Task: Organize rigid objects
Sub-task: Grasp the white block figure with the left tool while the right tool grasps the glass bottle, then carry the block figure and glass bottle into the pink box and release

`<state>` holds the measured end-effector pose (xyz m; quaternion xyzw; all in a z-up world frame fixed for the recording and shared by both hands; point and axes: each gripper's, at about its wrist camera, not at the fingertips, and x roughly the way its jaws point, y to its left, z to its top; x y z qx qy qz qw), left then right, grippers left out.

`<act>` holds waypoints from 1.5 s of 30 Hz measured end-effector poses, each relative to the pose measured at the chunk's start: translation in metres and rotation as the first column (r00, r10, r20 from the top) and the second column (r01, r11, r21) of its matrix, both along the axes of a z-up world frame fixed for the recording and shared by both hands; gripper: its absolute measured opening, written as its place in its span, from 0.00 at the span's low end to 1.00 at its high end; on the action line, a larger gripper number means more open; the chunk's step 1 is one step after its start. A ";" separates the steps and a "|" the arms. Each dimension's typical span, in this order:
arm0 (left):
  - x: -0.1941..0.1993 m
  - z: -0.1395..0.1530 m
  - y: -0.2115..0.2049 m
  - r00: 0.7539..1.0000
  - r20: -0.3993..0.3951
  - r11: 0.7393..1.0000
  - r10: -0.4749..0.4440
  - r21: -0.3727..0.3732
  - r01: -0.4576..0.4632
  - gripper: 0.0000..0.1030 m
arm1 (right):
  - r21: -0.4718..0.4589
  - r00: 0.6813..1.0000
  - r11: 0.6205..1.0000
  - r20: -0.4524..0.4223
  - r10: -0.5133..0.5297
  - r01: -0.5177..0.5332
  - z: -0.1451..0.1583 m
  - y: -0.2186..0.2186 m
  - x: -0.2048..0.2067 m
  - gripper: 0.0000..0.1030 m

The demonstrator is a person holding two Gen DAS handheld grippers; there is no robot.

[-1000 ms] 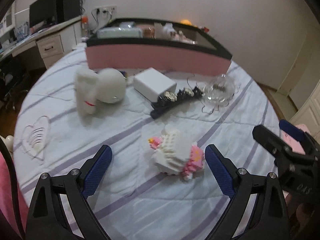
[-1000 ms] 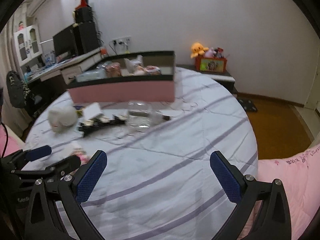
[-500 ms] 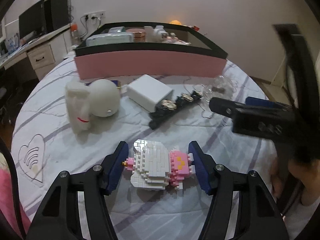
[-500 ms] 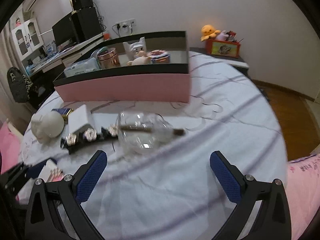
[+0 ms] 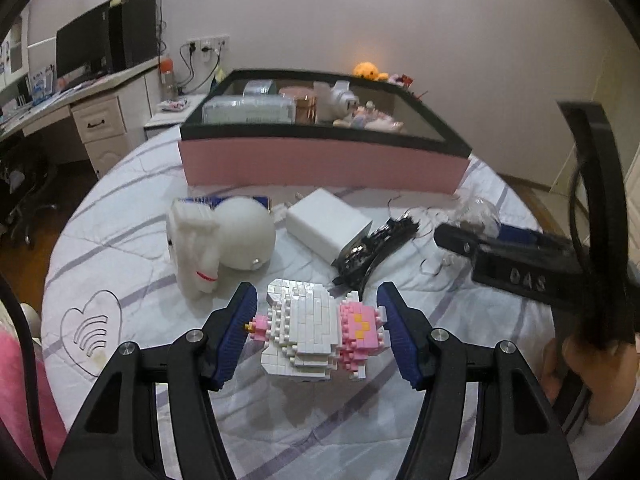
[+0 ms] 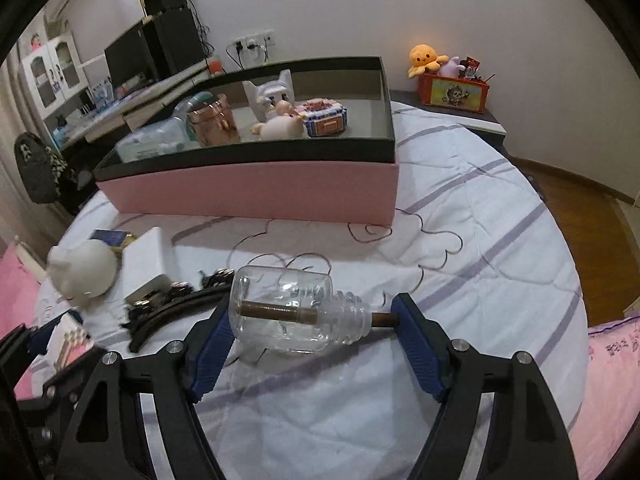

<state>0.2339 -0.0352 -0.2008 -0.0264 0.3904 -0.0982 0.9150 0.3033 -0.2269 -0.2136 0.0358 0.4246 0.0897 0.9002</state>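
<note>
Here, left gripper [image 5: 316, 330] clamped on the brick figure [image 5: 320, 336] above the bedspread [image 5: 120, 240]; right gripper [image 6: 312, 334] closing around the glass bottle [image 6: 288, 312], lying sideways between both pads.

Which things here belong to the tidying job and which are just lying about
Job:
white and pink brick-built figure, between the left gripper pads
clear glass bottle with cork, right gripper jaws closing around it
pink box with black rim

Lying about:
yellow plush octopus
black computer monitor
</note>
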 end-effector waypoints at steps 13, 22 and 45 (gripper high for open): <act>-0.052 0.083 0.009 0.961 0.274 1.000 0.030 -0.015 -0.027 0.62 | -0.007 0.941 1.000 0.339 0.007 -0.005 0.093 0.026 -0.098 0.76; -0.048 0.114 0.012 0.932 0.361 1.000 0.023 0.007 -0.028 0.62 | -0.011 0.902 1.000 0.432 0.015 -0.011 0.129 0.037 -0.106 0.76; 0.195 0.034 -0.031 0.995 0.027 0.995 -0.091 0.054 0.090 0.62 | 0.005 0.988 1.000 0.151 -0.003 0.002 0.053 0.003 0.109 0.76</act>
